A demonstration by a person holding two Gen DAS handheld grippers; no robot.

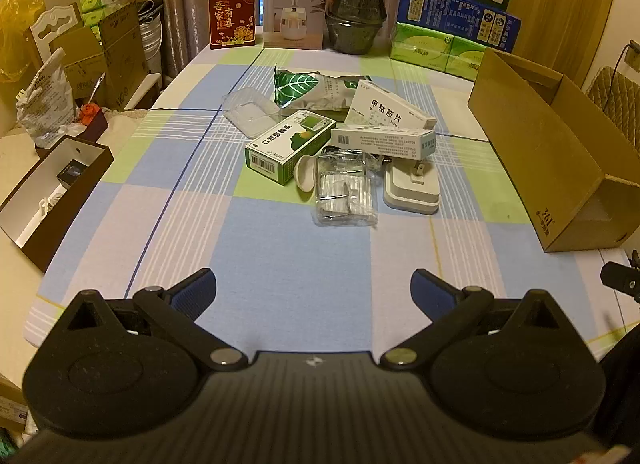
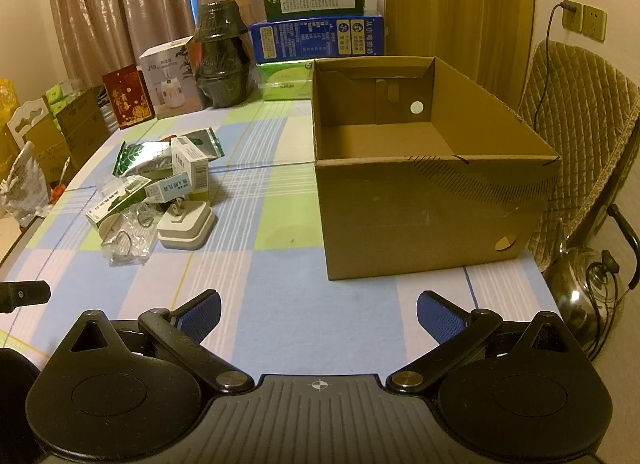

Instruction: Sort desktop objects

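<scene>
A pile of small objects lies mid-table: a green medicine box [image 1: 286,146], white medicine boxes [image 1: 386,110], a leaf-print foil pouch [image 1: 308,90], a clear plastic tray [image 1: 250,110], a clear bag of metal clips [image 1: 344,188] and a white plug adapter [image 1: 412,186]. The pile also shows in the right wrist view [image 2: 160,192]. An open, empty cardboard box [image 2: 424,180] stands to the right. My left gripper [image 1: 312,288] is open, well short of the pile. My right gripper [image 2: 318,312] is open, in front of the box.
Boxes, tissue packs [image 1: 436,48] and a dark wrapped pot [image 1: 358,4] line the table's far edge. An open dark gift box [image 1: 52,188] sits off the left edge. A padded chair [image 2: 580,136] and a steel kettle [image 2: 592,288] stand right of the table.
</scene>
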